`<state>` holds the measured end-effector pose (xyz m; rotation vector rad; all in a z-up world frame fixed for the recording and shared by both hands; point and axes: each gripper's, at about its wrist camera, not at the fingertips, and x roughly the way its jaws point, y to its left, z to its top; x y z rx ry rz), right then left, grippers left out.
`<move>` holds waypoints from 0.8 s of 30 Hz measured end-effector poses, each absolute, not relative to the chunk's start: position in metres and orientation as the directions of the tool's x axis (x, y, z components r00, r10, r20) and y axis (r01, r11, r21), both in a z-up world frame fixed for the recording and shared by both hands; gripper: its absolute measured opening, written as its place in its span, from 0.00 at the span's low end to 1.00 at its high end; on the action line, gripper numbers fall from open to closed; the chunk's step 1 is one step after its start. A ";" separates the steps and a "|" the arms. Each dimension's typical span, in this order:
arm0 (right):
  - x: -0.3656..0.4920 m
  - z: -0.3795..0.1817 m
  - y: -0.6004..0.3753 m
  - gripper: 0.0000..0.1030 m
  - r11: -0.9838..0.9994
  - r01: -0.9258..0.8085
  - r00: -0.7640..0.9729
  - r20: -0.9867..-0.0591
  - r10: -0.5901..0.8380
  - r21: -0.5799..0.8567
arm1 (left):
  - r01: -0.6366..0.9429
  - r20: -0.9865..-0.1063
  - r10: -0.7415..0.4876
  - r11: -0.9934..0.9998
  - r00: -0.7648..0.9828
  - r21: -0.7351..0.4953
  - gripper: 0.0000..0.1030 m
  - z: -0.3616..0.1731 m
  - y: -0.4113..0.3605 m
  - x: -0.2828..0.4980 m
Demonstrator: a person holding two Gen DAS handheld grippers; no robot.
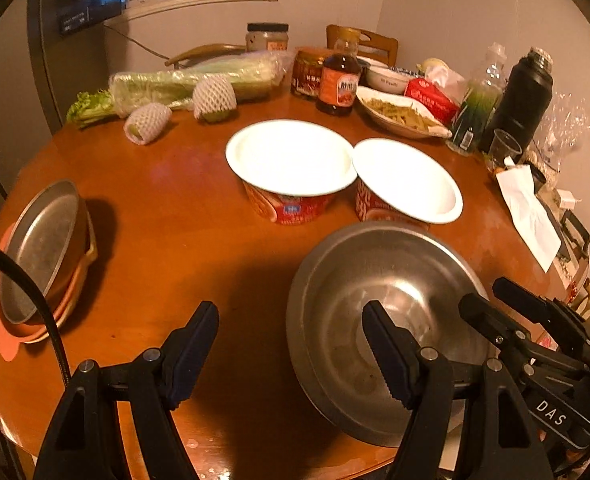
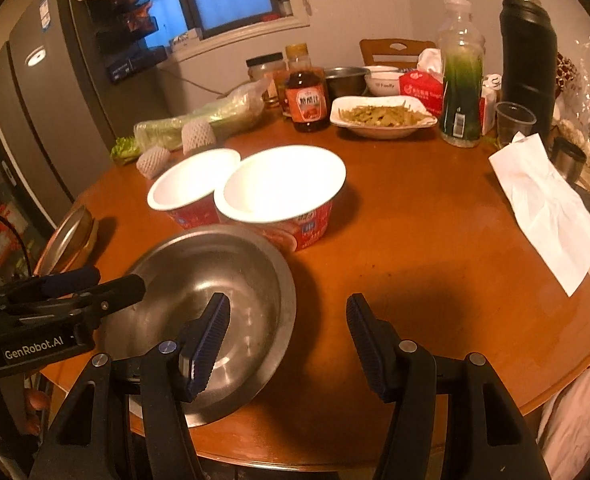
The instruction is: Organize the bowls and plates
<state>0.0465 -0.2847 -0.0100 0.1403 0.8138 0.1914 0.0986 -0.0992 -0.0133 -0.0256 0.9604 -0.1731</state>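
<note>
Both grippers are hanging spread and empty over the steel bowl [image 1: 387, 320]: left gripper [image 1: 291, 344] straddling its left rim, right gripper [image 2: 287, 340] straddling its right rim. Left of that bowl, a metal dish [image 1: 39, 248] is leaning tilted on an orange plate [image 1: 71, 304]. Just behind the bowl, two red paper bowls [image 1: 291, 160] [image 1: 407, 180] are standing rim against rim on the wooden table [image 1: 183, 240].
</note>
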 end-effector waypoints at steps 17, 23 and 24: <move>0.055 -0.023 -0.266 0.34 0.972 -0.165 0.635 -0.736 0.232 0.164 | 0.173 -0.827 -0.247 0.968 0.505 -0.184 0.54 -0.034 -0.097 0.109; 0.056 -0.022 -0.257 0.33 0.967 -0.190 0.624 -0.739 0.254 0.171 | 0.192 -0.830 -0.273 0.960 0.487 -0.202 0.36 -0.038 -0.097 0.110; 0.055 -0.021 -0.254 0.33 0.967 -0.196 0.626 -0.739 0.250 0.161 | 0.192 -0.830 -0.268 0.961 0.489 -0.198 0.36 -0.038 -0.097 0.109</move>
